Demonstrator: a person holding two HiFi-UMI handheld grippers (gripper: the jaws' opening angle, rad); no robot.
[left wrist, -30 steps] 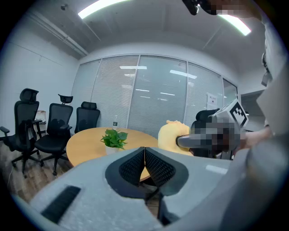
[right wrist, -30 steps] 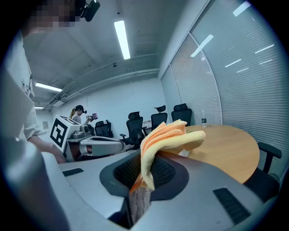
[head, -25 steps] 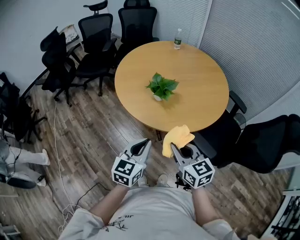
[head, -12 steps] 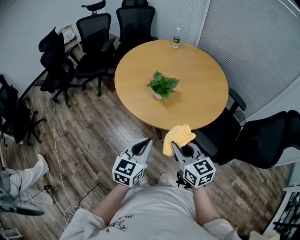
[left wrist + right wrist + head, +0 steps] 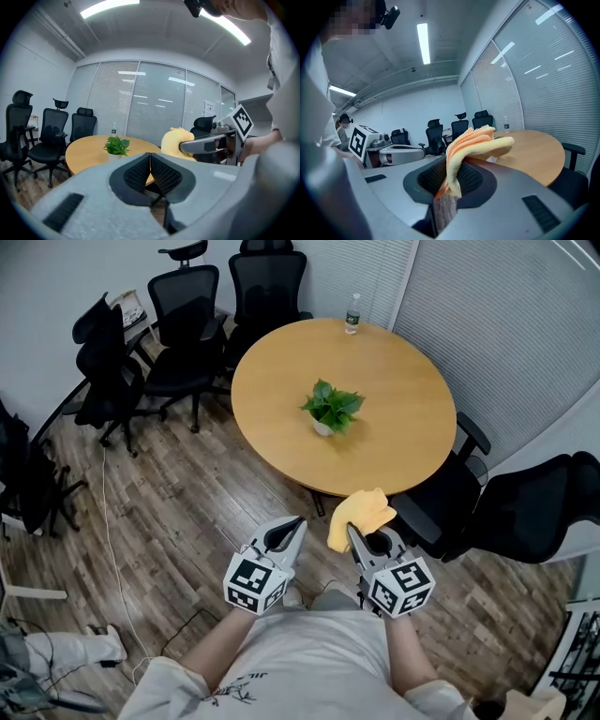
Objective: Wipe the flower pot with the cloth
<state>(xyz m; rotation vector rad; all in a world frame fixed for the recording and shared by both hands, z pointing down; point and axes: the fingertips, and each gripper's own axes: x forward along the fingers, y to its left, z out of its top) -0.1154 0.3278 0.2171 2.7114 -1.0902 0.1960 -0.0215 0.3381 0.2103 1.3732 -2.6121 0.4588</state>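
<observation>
A small white flower pot [image 5: 322, 428] with a leafy green plant [image 5: 334, 405] stands mid-way across a round wooden table [image 5: 403, 442], well apart from both grippers. The folded yellow cloth [image 5: 360, 515] is clamped in the right gripper [image 5: 352, 533], short of the table's near edge; beside it, the left gripper [image 5: 297, 525] has its jaws pressed together on nothing

The person wears a pale shirt [image 5: 309, 662] with a small dark branch print [image 5: 232, 692] low on its left side. The left gripper [image 5: 297, 520] and right gripper [image 5: 352, 530] are smooth grey shells. Their fingers [image 5: 136, 176] are lined with black ribbed pads. Behind the fingers each carries a white cube [image 5: 255, 583] with black square markers.
</observation>
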